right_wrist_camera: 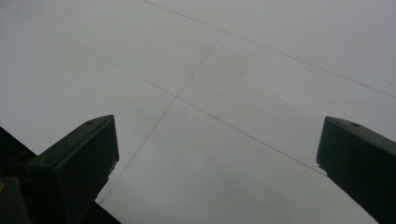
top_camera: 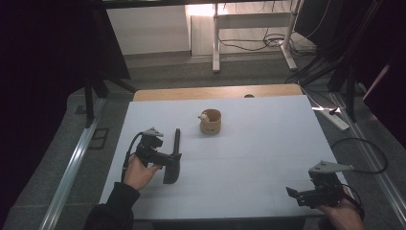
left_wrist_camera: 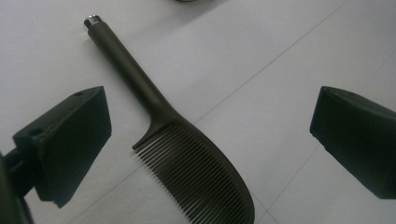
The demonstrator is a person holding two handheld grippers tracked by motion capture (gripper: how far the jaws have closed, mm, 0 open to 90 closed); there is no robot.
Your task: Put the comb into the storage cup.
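as the black comb lies flat on the white table, its long axis runs nearly straight away from the person, with the handle end pointing toward the far edge and the wide toothed head toward the near edge. in the left gripper view the comb shows a slim round handle with a small silver cap at its tip, widening into a curved head with a row of fine, close-set teeth along one side. it sits on the left half of the table, just in front of the left gripper, whose jaws stand wide apart on either side of the head without touching it; the left hand holds that gripper low over the surface. the right gripper is held by the right hand near the near right corner, well apart from the comb, its jaws also spread open over bare table. a small round wooden cup stands upright beyond the comb near the table's middle, with a small pale object at its rim; what that object is cannot be told.
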